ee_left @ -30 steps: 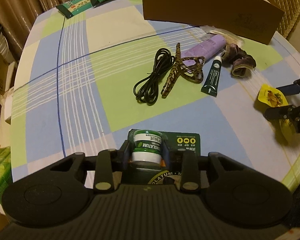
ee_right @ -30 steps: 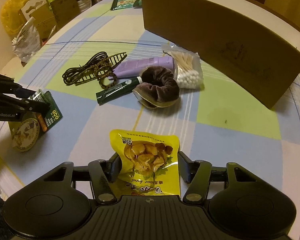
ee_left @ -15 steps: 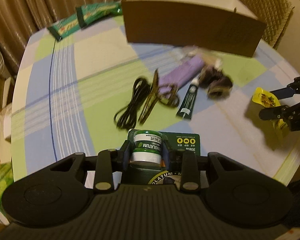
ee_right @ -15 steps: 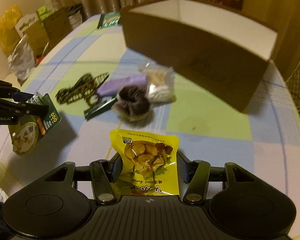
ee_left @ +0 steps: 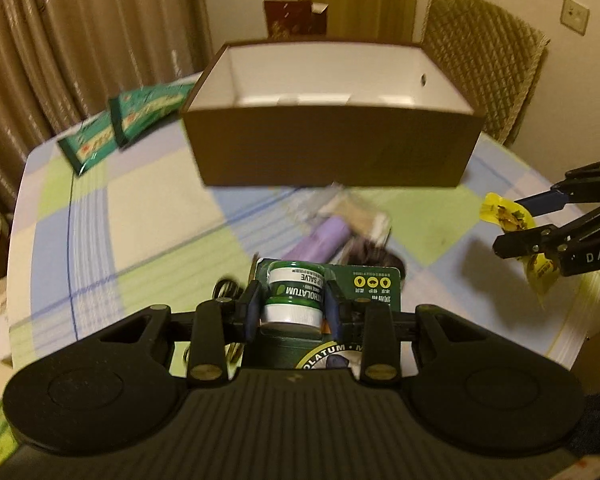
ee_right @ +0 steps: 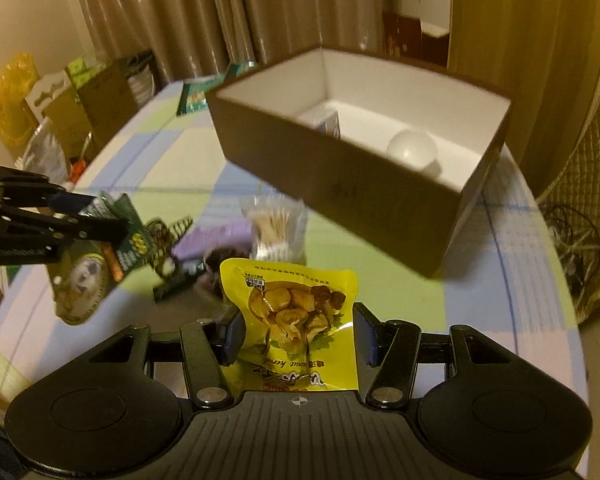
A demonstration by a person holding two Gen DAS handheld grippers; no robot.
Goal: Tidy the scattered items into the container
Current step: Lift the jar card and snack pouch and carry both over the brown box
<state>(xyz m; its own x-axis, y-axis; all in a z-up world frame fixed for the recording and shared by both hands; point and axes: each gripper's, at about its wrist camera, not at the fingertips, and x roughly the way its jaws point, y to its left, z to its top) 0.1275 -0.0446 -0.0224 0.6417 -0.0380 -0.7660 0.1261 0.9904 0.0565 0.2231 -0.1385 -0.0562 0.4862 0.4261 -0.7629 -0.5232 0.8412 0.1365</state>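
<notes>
Box (ee_left: 332,152) nearer, salve pack (ee_left: 296,296) lifted, snack pouch (ee_right: 296,312) lifted

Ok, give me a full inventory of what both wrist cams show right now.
Cardboard box: one, brown outside, white inside, far side of table.
White ball: one, inside box.
Small carton: one, bluish, inside box.
Cotton swab bag: one, clear, before box.
Purple tube: one, table centre.
Dark scrunchie: one, beside tube.
Hair claw: one, striped brown.
Green sachets: two, far left.
Checked tablecloth: one, blue-green.
Quilted chair: one, behind table.
Salve pack: one, green, in left gripper.
Snack pouch: one, yellow, in right gripper.
</notes>
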